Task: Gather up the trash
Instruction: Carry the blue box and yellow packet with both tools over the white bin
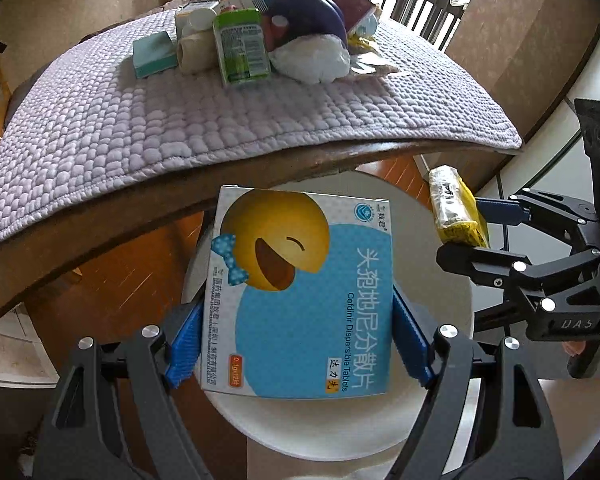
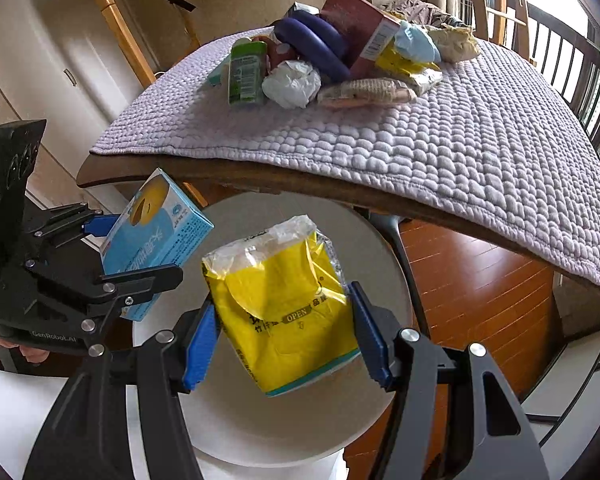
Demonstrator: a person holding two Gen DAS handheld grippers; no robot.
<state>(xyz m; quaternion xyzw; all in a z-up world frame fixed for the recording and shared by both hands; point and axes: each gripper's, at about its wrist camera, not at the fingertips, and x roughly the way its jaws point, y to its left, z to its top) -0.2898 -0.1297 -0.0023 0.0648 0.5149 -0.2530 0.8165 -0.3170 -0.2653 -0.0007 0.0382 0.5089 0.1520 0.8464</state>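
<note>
My left gripper (image 1: 295,340) is shut on a blue and white medicine box (image 1: 300,292) with a yellow laughing face, held above a round white bin (image 1: 440,400). The box also shows in the right wrist view (image 2: 155,240). My right gripper (image 2: 283,336) is shut on a yellow tissue packet (image 2: 279,304), also over the white bin (image 2: 259,432). The packet shows at the right of the left wrist view (image 1: 454,208). A pile of trash sits on the table: a green carton (image 1: 241,46), a crumpled white bag (image 1: 312,58), a teal box (image 1: 153,54).
The table (image 1: 99,216) carries a lilac quilted mat (image 1: 179,120). A purple ring object (image 2: 312,44), a maroon box (image 2: 360,28) and wrappers (image 2: 364,92) lie in the pile. Wooden floor (image 2: 480,280) is at the right; a railing (image 2: 580,72) stands behind.
</note>
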